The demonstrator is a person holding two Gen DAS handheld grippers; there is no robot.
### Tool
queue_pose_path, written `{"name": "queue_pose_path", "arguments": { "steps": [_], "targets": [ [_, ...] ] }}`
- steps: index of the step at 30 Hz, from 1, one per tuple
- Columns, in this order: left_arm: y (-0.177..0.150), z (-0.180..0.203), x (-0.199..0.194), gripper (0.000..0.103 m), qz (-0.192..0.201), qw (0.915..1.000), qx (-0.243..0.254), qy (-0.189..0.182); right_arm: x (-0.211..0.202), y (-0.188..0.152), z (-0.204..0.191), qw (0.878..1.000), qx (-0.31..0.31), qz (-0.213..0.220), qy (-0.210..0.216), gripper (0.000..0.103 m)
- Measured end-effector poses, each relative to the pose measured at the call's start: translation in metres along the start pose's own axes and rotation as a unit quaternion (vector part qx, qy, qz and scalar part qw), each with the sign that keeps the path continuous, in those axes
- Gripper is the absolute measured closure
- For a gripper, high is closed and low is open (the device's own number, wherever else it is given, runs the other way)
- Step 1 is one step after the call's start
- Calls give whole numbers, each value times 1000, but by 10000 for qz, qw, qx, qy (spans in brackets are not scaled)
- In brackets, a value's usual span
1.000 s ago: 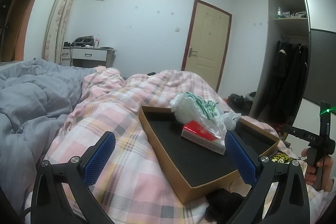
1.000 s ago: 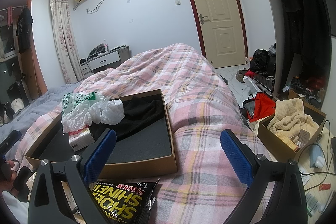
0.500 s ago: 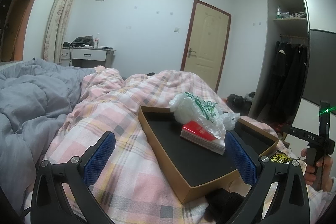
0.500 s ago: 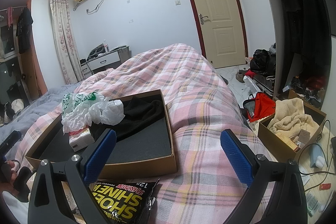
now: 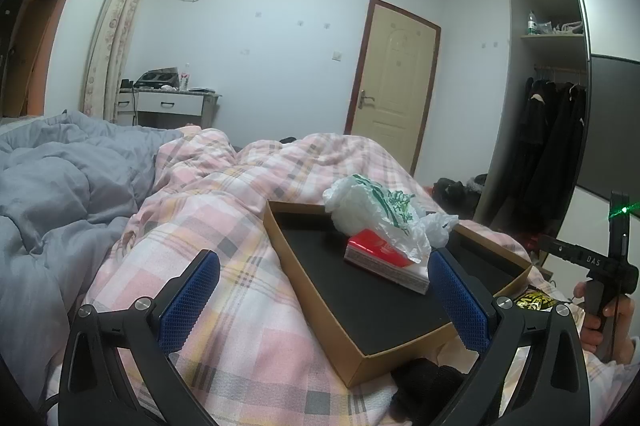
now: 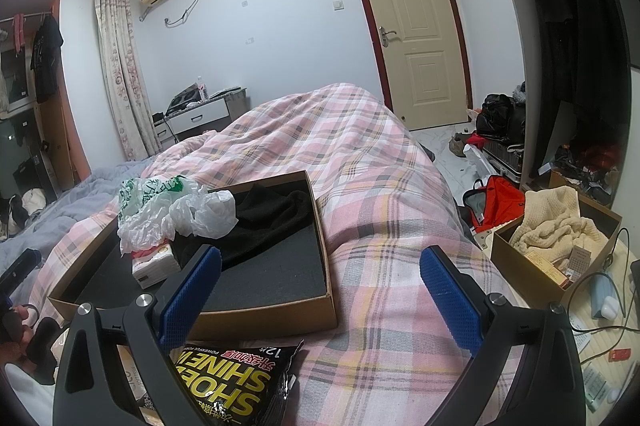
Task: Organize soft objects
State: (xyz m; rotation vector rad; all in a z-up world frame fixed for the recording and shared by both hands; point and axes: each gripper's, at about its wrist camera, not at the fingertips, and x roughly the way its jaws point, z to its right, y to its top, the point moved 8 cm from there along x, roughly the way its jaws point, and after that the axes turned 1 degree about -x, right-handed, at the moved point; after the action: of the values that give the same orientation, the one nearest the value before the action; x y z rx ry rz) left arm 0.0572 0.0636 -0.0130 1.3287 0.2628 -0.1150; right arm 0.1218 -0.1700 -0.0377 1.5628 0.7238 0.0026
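A brown cardboard box [image 5: 312, 278] [image 6: 324, 258] with a black lining lies on the pink plaid quilt [image 5: 240, 186]. In it are a crumpled white-and-green plastic bag [image 5: 372, 210] [image 6: 160, 206], a red-and-white tissue pack [image 5: 384, 258] [image 6: 156, 264] and a black cloth [image 6: 272, 218]. A black soft item [image 5: 424, 382] lies just before the box corner. A black-and-yellow shoe-shine packet [image 6: 228, 378] lies in front of the box. My left gripper [image 5: 324, 302] is open and empty above the box's near corner. My right gripper [image 6: 320, 302] is open and empty above the box's near right corner.
A grey duvet [image 5: 48, 194] lies at the left of the bed. A second cardboard box [image 6: 520, 266] with a cream blanket [image 6: 560, 226] stands on the floor at the right, beside cables and bags. A door [image 6: 412, 26] and a wardrobe with dark coats [image 5: 552, 146] stand beyond.
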Motion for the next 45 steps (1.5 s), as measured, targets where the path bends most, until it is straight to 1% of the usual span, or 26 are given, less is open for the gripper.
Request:
{"name": "queue_pose_path", "arguments": {
  "steps": [7, 10, 11, 13, 16, 18, 20, 22, 23, 24, 26, 27, 28, 30, 33, 41, 42, 44, 45],
  "targets": [
    [0, 0, 0, 0, -15, 10000, -1, 7, -3, 5, -5, 9999, -82, 48, 39, 4],
    [0, 0, 0, 0, -11, 10000, -3, -1, -3, 16, -29, 9978, -529, -41, 395, 4],
    [0, 0, 0, 0, -14, 10000, -2, 4, -1, 22, -42, 9956, -771, -131, 524, 4],
    [0, 0, 0, 0, -20, 10000, 5, 9, 7, 29, -58, 9921, -992, -385, 671, 4],
    [0, -1, 0, 0, -19, 10000, 4, 12, 24, 40, -82, 9866, -1153, -788, 843, 4],
    [0, 0, 0, 0, -24, 10000, 0, 13, 41, 40, -102, 9798, -1391, -1123, 893, 4],
    [-1, 0, 1, 0, -43, 10000, 0, 25, 52, 33, -115, 9722, -1584, -1435, 957, 4],
    [-2, -1, 2, 0, -68, 10000, 1, 38, 69, 20, -131, 9588, -1877, -1875, 1020, 4],
    [-2, -1, 2, 0, -82, 10000, 3, 44, 76, 14, -136, 9513, -2034, -2077, 1030, 4],
    [-2, -1, 3, 0, -93, 9999, 5, 48, 86, 2, -147, 9374, -2270, -2381, 1144, 4],
    [-3, -1, 3, 0, -104, 9999, 4, 53, 97, -15, -156, 9173, -2485, -2787, 1382, 5],
    [-3, -1, 3, 0, -106, 9999, 2, 51, 101, -19, -157, 9126, -2539, -2882, 1400, 5],
    [-3, -1, 3, 0, -106, 9999, 3, 51, 107, -22, -158, 9093, -2599, -2954, 1354, 5],
    [-3, -1, 3, 0, -110, 9999, 5, 54, 117, -24, -160, 9084, -2568, -3042, 1280, 6],
    [-3, -1, 4, 0, -118, 9999, 4, 56, 123, -23, -165, 9067, -2380, -3173, 1437, 6],
    [-4, -1, 4, 0, -141, 9999, 16, 72, 128, -31, -182, 8996, -2487, -3206, 1615, 6],
    [-4, -1, 4, 0, -146, 9999, 18, 76, 128, -35, -185, 8973, -2526, -3238, 1619, 7],
    [-4, -1, 5, 0, -149, 9999, 20, 76, 130, -43, -187, 8917, -2614, -3323, 1614, 19],
    [-4, -1, 5, 0, -150, 9999, 21, 77, 131, -50, -188, 8875, -2691, -3396, 1568, 19]
  ]
}}
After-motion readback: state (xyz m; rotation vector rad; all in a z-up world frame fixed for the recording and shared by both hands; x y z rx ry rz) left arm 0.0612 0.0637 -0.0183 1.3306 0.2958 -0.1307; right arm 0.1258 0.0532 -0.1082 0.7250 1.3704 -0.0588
